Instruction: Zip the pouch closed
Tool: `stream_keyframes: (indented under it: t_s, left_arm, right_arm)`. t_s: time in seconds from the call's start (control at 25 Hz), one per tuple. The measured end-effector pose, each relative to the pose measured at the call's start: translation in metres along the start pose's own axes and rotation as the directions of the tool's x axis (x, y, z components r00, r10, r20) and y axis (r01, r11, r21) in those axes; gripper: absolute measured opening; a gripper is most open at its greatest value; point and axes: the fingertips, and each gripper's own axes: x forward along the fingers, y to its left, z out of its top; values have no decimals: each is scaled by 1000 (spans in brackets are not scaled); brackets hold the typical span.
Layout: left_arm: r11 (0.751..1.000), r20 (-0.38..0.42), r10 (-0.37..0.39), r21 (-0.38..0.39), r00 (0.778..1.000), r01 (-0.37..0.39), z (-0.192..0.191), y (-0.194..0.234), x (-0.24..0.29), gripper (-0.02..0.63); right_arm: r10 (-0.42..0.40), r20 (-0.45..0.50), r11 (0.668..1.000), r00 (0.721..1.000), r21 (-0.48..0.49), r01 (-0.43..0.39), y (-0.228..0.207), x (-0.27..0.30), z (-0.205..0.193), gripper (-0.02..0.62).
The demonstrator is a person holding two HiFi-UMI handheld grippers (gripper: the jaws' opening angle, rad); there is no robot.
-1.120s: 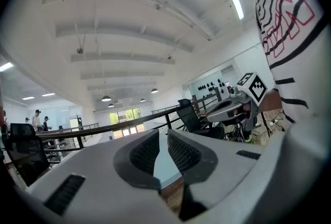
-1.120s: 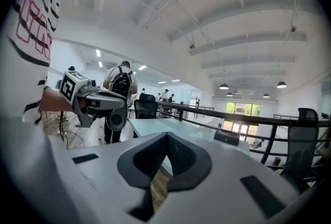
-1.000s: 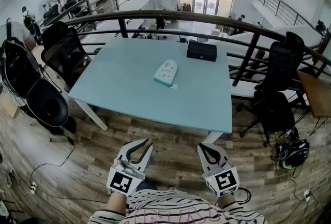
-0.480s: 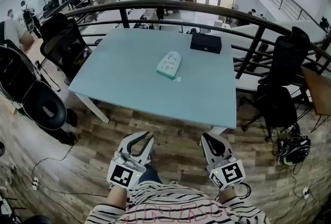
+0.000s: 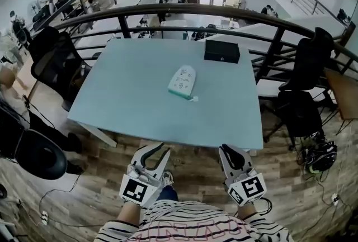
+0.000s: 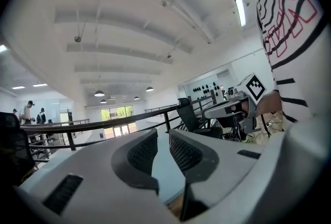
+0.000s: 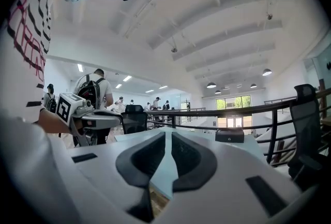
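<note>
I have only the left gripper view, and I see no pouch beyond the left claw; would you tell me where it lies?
Observer: The pouch lies flat near the middle of the table, with nothing touching it.
Operator: Thank you. Is anything else standing on that table?
Observer: Yes, a black box sits near the far edge, behind the pouch and apart from it.
Operator: And how is the right claw set?
Observer: The right claw is shut with nothing in it, held close to the table's near edge and far from the pouch.
</note>
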Motion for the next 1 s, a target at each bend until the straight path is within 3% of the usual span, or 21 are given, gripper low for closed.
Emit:
stream_keyframes:
  t_s: [0.24,0.28,0.32,0.36,0.76,1.0]
  left_arm:
    - [997,-9,-73,-26,997,73,-9,59,33,92]
    - [996,-11,-88,-32,996,87,-12,67,38,95]
    - [994,-15,-103,-39,995,102,-15,75,43,98]
    - [992,-19,-119,-44,993,118,-18,83,47,100]
    - [963,-76,-269,-49,960,266,-57,146,90,135]
    - [946,-97,-322,-75,942,316,-83,165,108,144]
  right_arm:
    - [-68,-10,997,998,44,68,-12,63,9,35]
    - [-81,-13,995,997,50,81,-15,73,10,96]
    - [-94,-15,994,995,58,95,-17,81,11,215]
    - [-108,-15,992,994,69,109,-18,90,12,224]
    - [-213,-50,970,976,111,217,-32,155,-3,224]
    - [-233,-88,964,968,108,242,-40,177,-23,224]
